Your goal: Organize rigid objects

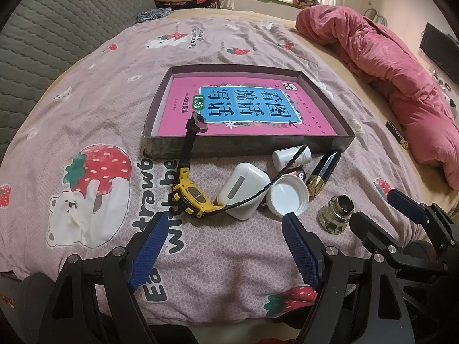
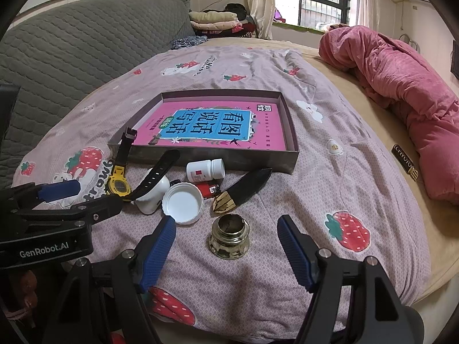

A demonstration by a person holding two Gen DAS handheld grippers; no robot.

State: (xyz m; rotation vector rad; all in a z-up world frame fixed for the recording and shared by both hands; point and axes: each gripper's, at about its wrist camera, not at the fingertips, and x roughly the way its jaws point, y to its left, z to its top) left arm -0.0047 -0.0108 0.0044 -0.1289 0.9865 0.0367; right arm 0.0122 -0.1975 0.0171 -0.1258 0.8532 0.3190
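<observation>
A shallow grey box [image 1: 246,144] [image 2: 200,159] with a pink book inside lies on the bed. In front of it sit a yellow watch [image 1: 195,196] [image 2: 118,185], a white earbud case [image 1: 243,190] [image 2: 152,197], a white lid [image 1: 287,195] [image 2: 182,203], a white pill bottle [image 1: 287,157] [image 2: 205,170], a red lighter [image 2: 208,190], a black-and-gold case [image 1: 322,173] [image 2: 243,190] and a brass cap [image 1: 337,215] [image 2: 229,239]. My left gripper [image 1: 225,226] is open and empty, just short of the watch. My right gripper [image 2: 226,228] is open and empty, its jaws either side of the brass cap.
The bed has a pink strawberry-print sheet [image 1: 86,100]. A rolled pink quilt [image 1: 401,86] [image 2: 407,80] lies along the right. A grey padded headboard [image 2: 71,43] stands at the left. Folded clothes [image 2: 218,21] sit at the back.
</observation>
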